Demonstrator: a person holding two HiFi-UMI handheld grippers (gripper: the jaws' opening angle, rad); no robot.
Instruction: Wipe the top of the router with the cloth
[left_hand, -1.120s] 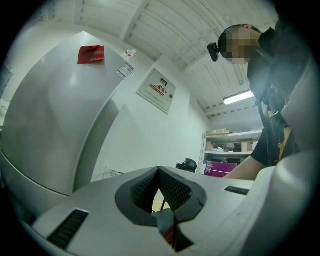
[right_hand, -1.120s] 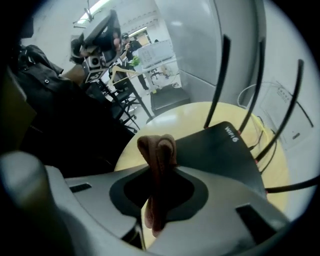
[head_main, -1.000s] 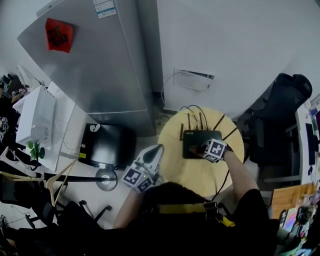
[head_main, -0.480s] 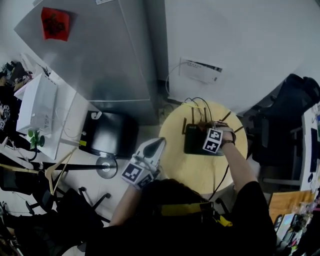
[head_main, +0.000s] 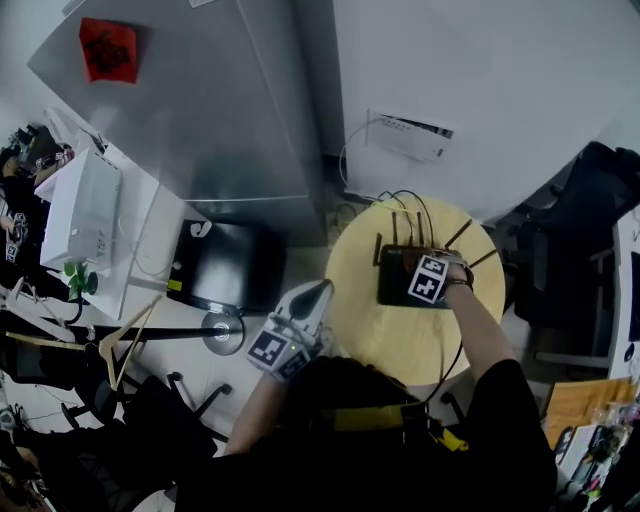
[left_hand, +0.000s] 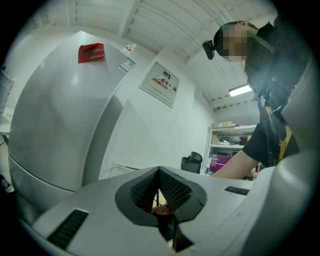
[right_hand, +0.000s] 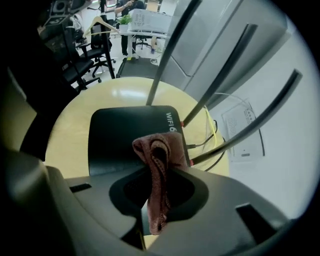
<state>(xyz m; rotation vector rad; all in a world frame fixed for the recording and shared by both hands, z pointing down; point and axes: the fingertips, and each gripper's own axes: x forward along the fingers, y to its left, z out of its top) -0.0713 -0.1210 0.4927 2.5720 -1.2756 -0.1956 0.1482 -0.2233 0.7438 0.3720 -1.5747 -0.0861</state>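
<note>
The right gripper (right_hand: 159, 186) is clamped on the reddish cloth (right_hand: 160, 152), which rests on the far right part of the black router's (right_hand: 120, 137) top. The router sits on the round table (right_hand: 67, 127). The left gripper (left_hand: 160, 175), closed and empty, is just left of the table.

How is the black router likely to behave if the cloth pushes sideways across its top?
The router looks thin and probably light, so it may slide on the smooth round table. Its raised antennas could likely swivel if bumped. The plugged cables may restrain it.
</note>
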